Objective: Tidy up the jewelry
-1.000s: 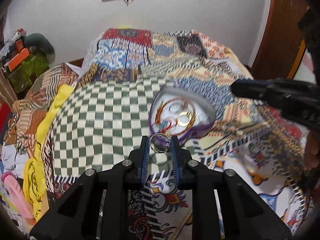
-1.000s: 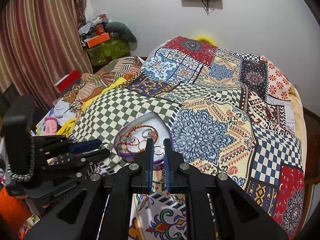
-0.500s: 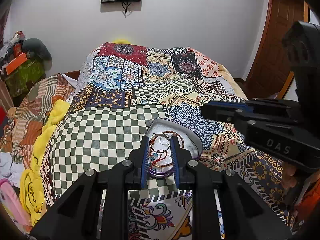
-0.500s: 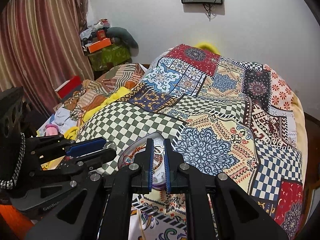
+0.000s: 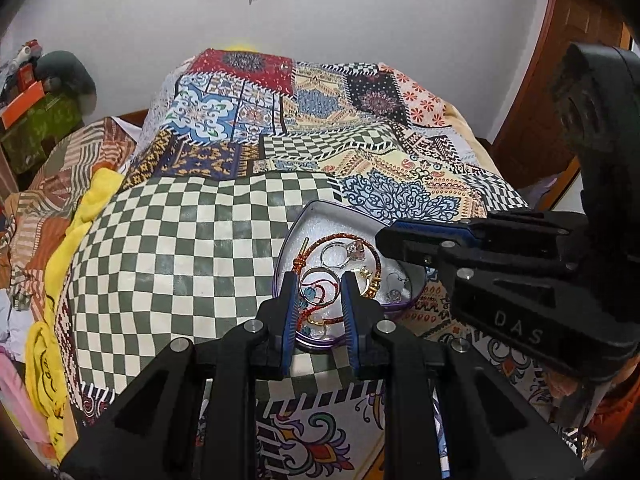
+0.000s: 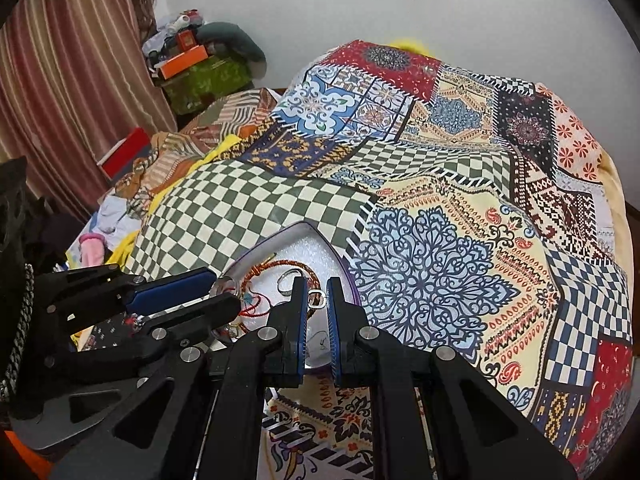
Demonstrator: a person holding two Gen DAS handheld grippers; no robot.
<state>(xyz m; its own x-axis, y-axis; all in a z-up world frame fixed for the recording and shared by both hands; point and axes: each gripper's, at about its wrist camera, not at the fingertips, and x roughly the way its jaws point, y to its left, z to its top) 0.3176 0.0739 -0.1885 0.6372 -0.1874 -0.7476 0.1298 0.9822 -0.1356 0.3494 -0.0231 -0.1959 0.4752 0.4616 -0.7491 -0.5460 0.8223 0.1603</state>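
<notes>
A heart-shaped tin (image 5: 316, 212) with white lining sits on the patchwork bedspread and holds a red cord bracelet (image 5: 340, 237), a stone ring (image 5: 344, 250) and other small pieces. My left gripper (image 5: 319, 284) is shut on a plain silver ring (image 5: 318, 282) just above the tin's near part. My right gripper (image 6: 317, 299) is shut on a small silver ring (image 6: 316, 298) over the tin (image 6: 308, 230). The right gripper also shows in the left wrist view (image 5: 472, 240), at the tin's right edge.
The patchwork bedspread (image 6: 460, 220) covers the bed. Crumpled clothes and a yellow cloth (image 5: 60, 280) lie along the left side. Boxes and a cushion (image 6: 200, 68) stand in the far left corner. A wooden door (image 5: 560, 80) is at the right.
Both grippers have pulled back and risen from the tin while keeping their rings; the tin now looks smaller and farther off.
</notes>
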